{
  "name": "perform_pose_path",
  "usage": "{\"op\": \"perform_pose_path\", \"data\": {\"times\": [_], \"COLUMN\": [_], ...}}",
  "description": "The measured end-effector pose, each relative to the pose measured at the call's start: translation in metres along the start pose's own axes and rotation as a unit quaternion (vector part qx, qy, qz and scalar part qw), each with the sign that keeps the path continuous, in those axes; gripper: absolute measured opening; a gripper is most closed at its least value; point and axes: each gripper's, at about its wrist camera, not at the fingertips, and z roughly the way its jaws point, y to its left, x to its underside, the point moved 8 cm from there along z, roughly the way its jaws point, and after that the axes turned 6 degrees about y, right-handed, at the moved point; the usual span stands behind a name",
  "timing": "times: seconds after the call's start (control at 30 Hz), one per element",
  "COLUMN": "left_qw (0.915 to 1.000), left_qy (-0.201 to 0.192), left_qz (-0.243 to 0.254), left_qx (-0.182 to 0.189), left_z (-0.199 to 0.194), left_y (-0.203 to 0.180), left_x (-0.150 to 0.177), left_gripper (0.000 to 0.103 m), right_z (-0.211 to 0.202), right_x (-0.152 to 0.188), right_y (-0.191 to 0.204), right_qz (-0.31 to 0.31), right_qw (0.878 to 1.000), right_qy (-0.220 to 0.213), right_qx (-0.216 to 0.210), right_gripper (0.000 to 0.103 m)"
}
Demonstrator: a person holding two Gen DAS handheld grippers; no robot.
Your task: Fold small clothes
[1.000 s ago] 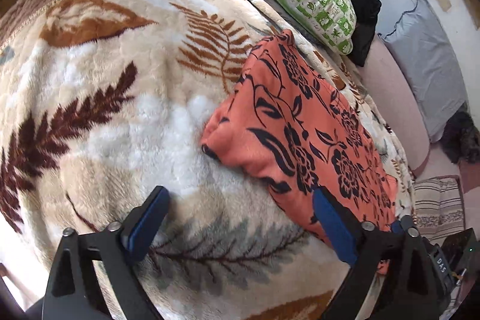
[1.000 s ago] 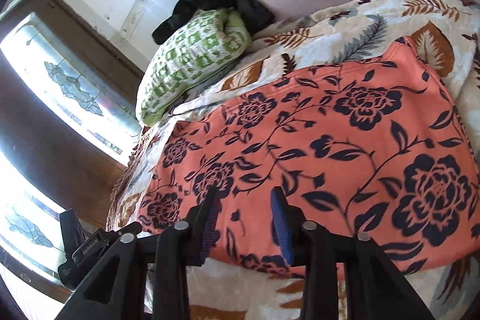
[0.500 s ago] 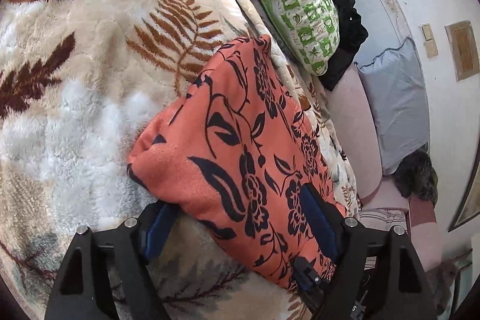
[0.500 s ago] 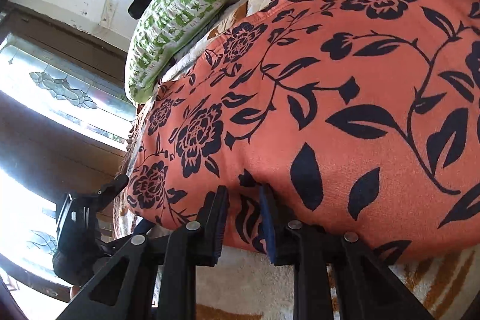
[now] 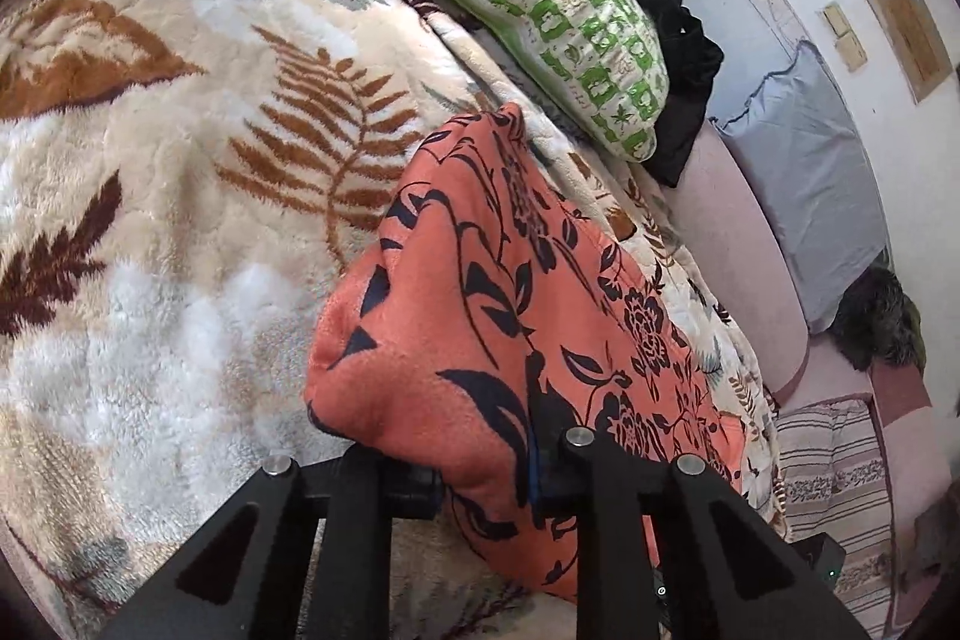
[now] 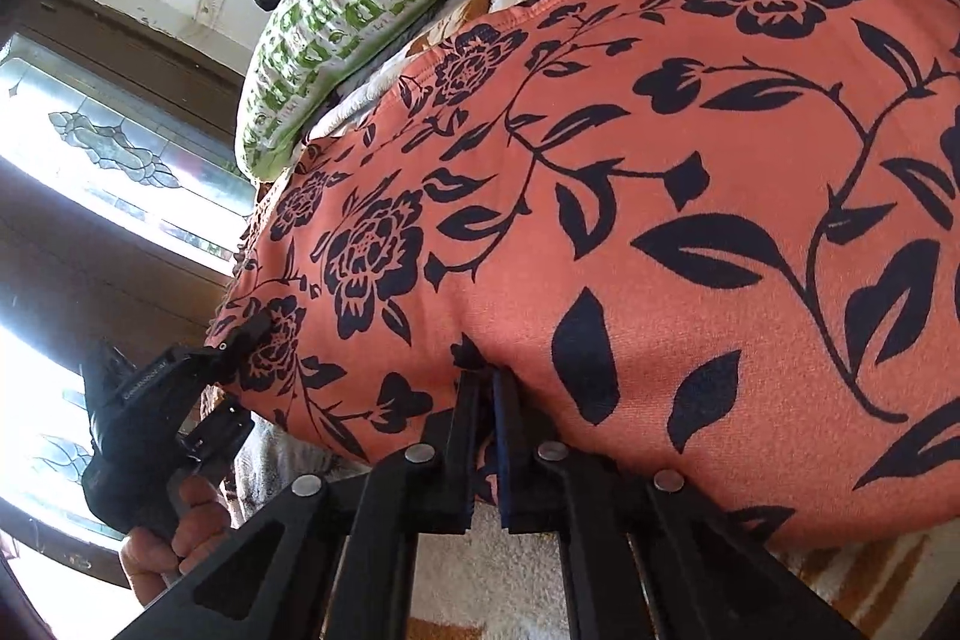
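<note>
An orange garment with a black flower print (image 5: 498, 316) lies on a fluffy leaf-patterned blanket (image 5: 156, 232). My left gripper (image 5: 480, 466) is shut on the garment's near corner, and the cloth bulges up between its jaws. In the right wrist view the same garment (image 6: 690, 220) fills most of the frame. My right gripper (image 6: 487, 400) is shut on its near edge, pinching a fold. The left gripper (image 6: 240, 346) also shows in that view, holding the garment's left corner.
A green-and-white patterned pillow (image 5: 540, 10) and a black garment (image 5: 672, 58) lie at the bed's far end. A grey pillow (image 5: 810, 178) leans on the wall. A striped mat (image 5: 840, 490) lies at the lower right. A window (image 6: 108, 160) is at the left.
Both grippers moved in onto the garment's near edge and shut on it. The left jaws, wide open a second ago, now pinch the corner, which is lifted.
</note>
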Motion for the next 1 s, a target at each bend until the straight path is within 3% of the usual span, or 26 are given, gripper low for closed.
{"op": "perform_pose_path", "data": {"times": [0.2,0.37,0.4,0.57,0.73,0.77,0.8,0.83,0.87,0.93,1.0], "left_qw": [0.9927,0.9806,0.9789,0.9641,0.9423,0.9377,0.9326,0.9271,0.9217,0.9136,0.9081], "left_qy": [-0.035,-0.024,-0.023,-0.023,-0.005,0.004,0.013,0.021,0.029,0.052,0.074], "left_qz": [0.113,0.187,0.196,0.257,0.329,0.342,0.355,0.369,0.382,0.399,0.409], "left_qx": [-0.023,-0.053,-0.054,-0.063,-0.063,-0.063,-0.063,-0.063,-0.062,-0.058,-0.054], "left_z": [-0.021,-0.021,-0.021,-0.021,0.000,0.006,0.013,0.019,0.026,0.038,0.049], "left_y": [-0.049,-0.094,-0.102,-0.154,-0.205,-0.212,-0.218,-0.223,-0.227,-0.231,-0.231], "left_x": [0.003,0.011,0.012,0.033,0.081,0.093,0.106,0.118,0.131,0.153,0.172], "left_gripper": [0.019,0.018,0.017,0.014,0.014,0.014,0.014,0.014,0.013,0.013,0.013], "right_z": [-0.001,-0.012,-0.019,-0.082,-0.106,-0.108,-0.110,-0.113,-0.118,-0.131,-0.135], "right_x": [-0.001,-0.007,-0.011,-0.048,-0.064,-0.066,-0.070,-0.074,-0.077,-0.085,-0.093], "right_y": [-0.001,-0.010,-0.014,-0.038,-0.061,-0.063,-0.065,-0.067,-0.068,-0.067,-0.067], "right_qz": [-0.003,0.047,0.059,0.083,0.131,0.140,0.148,0.151,0.152,0.149,0.149], "right_qw": [1.000,0.995,0.994,0.989,0.973,0.968,0.964,0.962,0.960,0.954,0.952], "right_qy": [0.009,0.049,0.050,-0.018,-0.022,-0.019,-0.015,-0.012,-0.017,-0.042,-0.040], "right_qx": [-0.017,-0.072,-0.081,-0.118,-0.187,-0.205,-0.220,-0.228,-0.236,-0.255,-0.265], "right_gripper": [0.005,0.005,0.010,0.012,0.017,0.020,0.037,0.075,0.087,0.089,0.089]}}
